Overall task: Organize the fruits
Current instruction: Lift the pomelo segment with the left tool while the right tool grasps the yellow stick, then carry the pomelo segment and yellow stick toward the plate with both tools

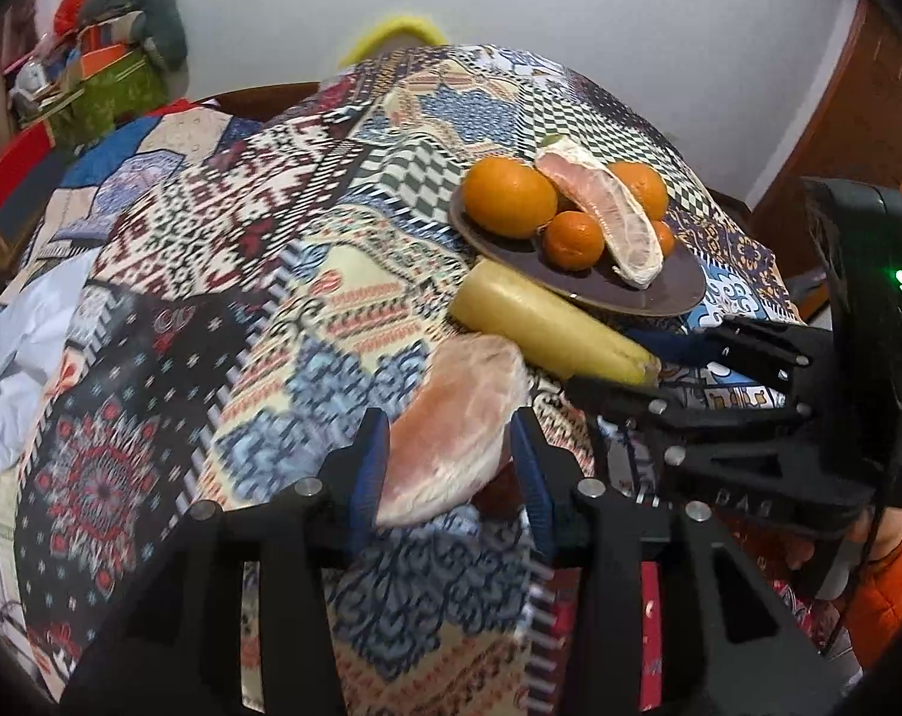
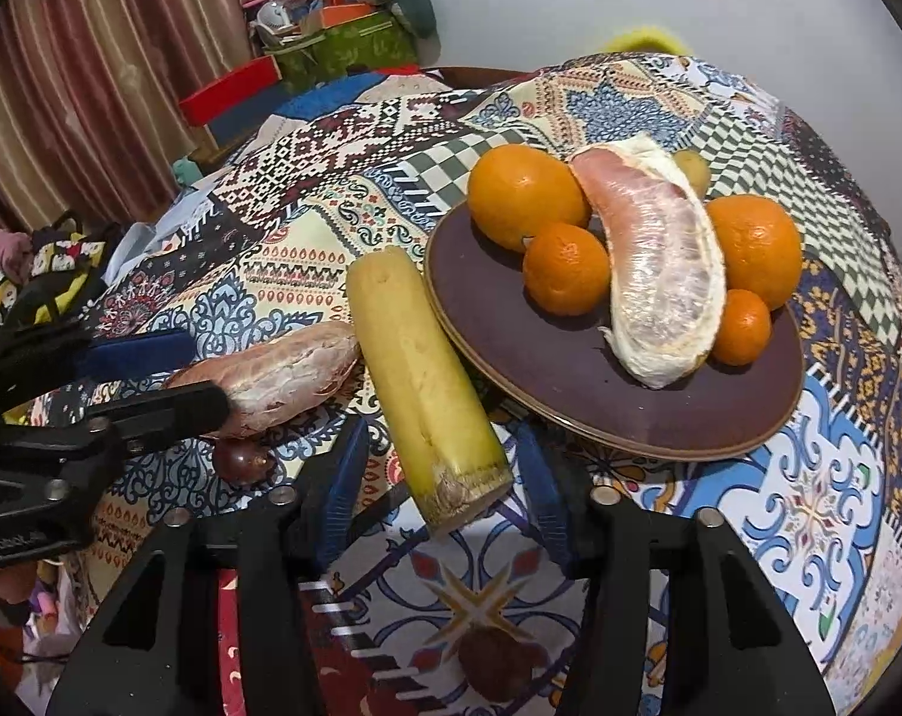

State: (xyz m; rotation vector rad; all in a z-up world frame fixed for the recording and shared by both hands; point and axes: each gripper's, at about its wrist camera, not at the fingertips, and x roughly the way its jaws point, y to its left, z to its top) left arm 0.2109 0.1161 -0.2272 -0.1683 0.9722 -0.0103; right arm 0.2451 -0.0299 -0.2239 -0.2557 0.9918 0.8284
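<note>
My left gripper (image 1: pixel 448 465) is shut on a pink pomelo segment (image 1: pixel 457 429), which also shows in the right wrist view (image 2: pixel 278 376). My right gripper (image 2: pixel 445 495) is open, its blue pads on either side of a yellow sugarcane piece (image 2: pixel 421 382) without touching it; the piece lies on the cloth against the plate, also in the left wrist view (image 1: pixel 546 322). A brown plate (image 2: pixel 510 334) holds several oranges (image 2: pixel 522 194) and another pomelo segment (image 2: pixel 660 274). The plate (image 1: pixel 630 292) lies beyond my left gripper.
A small dark fruit (image 2: pixel 245 459) lies on the patterned tablecloth (image 1: pixel 212 274) under the left gripper. Another dark round fruit (image 2: pixel 499 662) sits near the front. Boxes and clutter (image 2: pixel 331 30) stand at the back left by a curtain.
</note>
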